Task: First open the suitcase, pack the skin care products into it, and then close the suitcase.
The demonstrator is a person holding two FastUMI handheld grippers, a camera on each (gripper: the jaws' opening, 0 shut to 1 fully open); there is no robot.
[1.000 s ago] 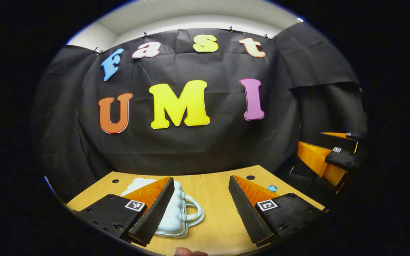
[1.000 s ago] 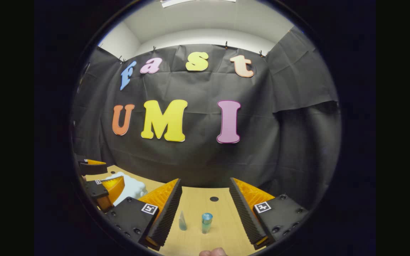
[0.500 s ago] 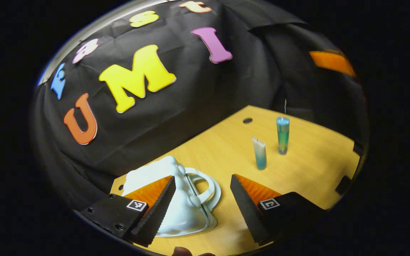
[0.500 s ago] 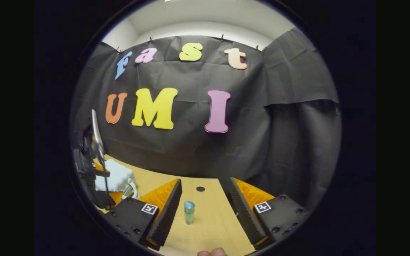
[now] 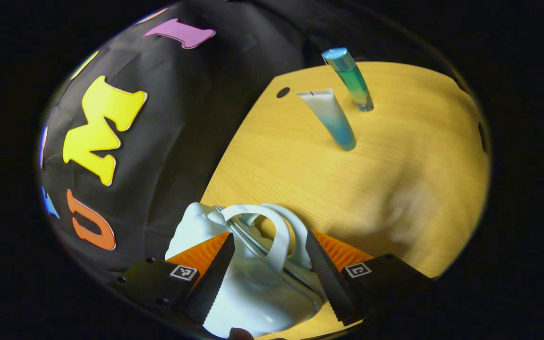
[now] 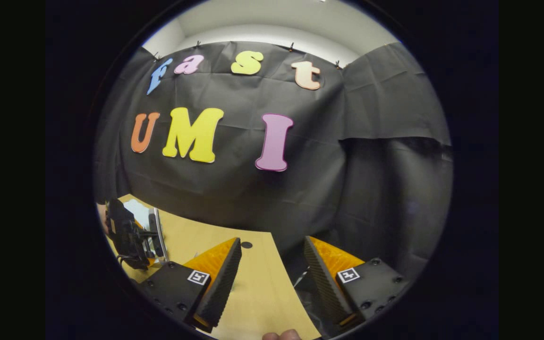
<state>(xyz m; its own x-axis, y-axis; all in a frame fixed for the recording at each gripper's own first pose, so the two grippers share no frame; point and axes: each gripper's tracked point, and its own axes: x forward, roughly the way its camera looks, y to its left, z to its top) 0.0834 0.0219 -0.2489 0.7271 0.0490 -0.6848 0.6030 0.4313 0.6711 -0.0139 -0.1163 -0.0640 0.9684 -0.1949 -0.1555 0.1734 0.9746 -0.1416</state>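
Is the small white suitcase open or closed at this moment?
Closed. In the left gripper view the suitcase lies flat on the table, its two shells together, handles up between the open left gripper fingers.

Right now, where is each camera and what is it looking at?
Left gripper view: rides the left gripper, tipped down over the white suitcase, its own fingers either side of the handle; tube and bottle stand beyond.
Right gripper view: rides the right gripper, facing the booth wall; its open fingers and a fingertip show.
Shared: the wooden table, the suitcase and the left gripper.
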